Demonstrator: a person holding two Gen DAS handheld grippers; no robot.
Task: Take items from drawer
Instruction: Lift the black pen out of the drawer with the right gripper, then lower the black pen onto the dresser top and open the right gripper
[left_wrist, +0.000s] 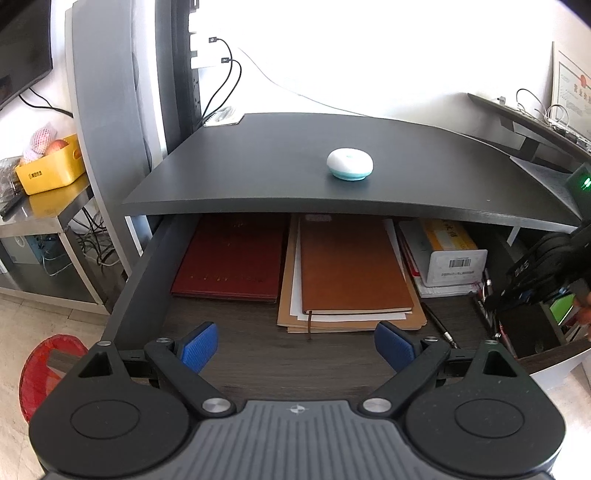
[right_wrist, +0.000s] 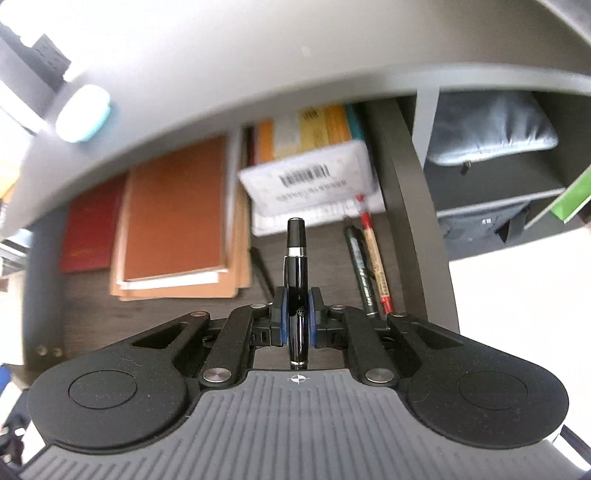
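- Black and glossy, a pen (right_wrist: 296, 280) is being pinched between the blue pads (right_wrist: 281, 317) of the right tool (right_wrist: 296, 319), which is closed down tight on the barrel, with the cap end pointing away over the open drawer (right_wrist: 177, 317).
- From the blur in the right wrist view, the pen is judged to be on its way out of the drawer; it is being carried above the drawer floor, not resting on it.
- Grip pressure is best being kept steady, since the polished barrel is likely to slide between the pads if it is being tilted steeply.
- Room is being needed under the bench (left_wrist: 332, 177) edge, which overhangs the drawer's rear half, so the lift is best being made toward the front.
- Two more pens (right_wrist: 369, 269) are lying just beside the drawer's right wall, with a barcoded box (left_wrist: 454, 258), a brown notebook (left_wrist: 351, 266) and a red book (left_wrist: 232, 254) further left.
- Spread wide and holding nothing, the left tool (left_wrist: 295, 345) is being held over the drawer front.
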